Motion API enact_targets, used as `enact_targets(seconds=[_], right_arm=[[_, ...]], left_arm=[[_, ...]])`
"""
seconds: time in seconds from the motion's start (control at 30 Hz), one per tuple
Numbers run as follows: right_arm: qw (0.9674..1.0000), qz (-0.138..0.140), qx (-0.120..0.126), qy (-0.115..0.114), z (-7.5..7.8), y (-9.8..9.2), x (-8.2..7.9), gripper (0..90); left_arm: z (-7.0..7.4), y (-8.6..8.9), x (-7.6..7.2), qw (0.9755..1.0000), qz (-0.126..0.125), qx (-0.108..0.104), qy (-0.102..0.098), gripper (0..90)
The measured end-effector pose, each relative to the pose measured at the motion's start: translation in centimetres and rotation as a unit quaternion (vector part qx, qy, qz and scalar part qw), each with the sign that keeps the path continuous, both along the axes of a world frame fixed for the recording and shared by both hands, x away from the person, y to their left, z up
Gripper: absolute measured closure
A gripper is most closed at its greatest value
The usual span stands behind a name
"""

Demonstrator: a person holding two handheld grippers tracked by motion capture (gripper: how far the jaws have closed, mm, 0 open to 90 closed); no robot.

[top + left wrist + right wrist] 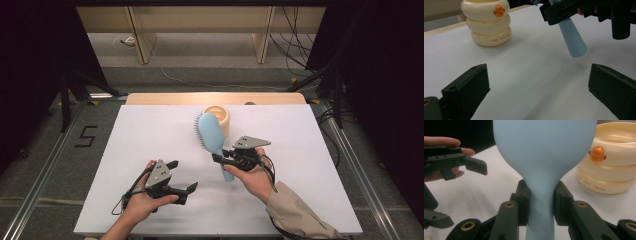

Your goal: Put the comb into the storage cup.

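Hairbrush (212,135): pale blue, oval head with bristles along its left edge in the high view, handle tapering toward the person; in the right gripper view its smooth back faces the camera (544,147).
Position of brush: near the middle of the table, held clear of the surface, head just in front of the cream container, handle end pointing down toward the tabletop in the left gripper view (574,42).
Right gripper (223,159): both pads are pressed against the narrow neck of the brush where head meets handle, one on each side (541,202); jaws partly closed, firm hold.
Right hand (255,177): wraps the gripper body from below, beige sleeve at the wrist.
Left gripper (184,176): jaws spread wide, nothing between them; in its own view the two black jaws frame bare table (536,92).
Left hand (145,200): holds that gripper left of the brush, near the front of the table.
Cream container (220,114): stacked ring shape with an orange beak-like knob (499,10), standing just behind the brush head.
Table (150,135): white top, wooden edge at the far side.
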State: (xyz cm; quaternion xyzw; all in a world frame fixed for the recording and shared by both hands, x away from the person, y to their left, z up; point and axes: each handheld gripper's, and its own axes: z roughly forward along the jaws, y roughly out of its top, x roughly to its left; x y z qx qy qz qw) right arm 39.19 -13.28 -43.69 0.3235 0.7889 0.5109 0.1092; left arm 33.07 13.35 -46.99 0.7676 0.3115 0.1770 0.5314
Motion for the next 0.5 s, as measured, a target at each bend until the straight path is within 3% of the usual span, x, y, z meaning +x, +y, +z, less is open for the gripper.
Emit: enact_targets(seconds=[0.5], right_arm=[[1.0, 0.0, -0.001, -0.002, 0.1, 0.1, -0.1, 70.3]], left_arm=[[-0.1, -2.0, 0.7, 0.9998, -0.015, -0.004, 0.009, 3.8]])
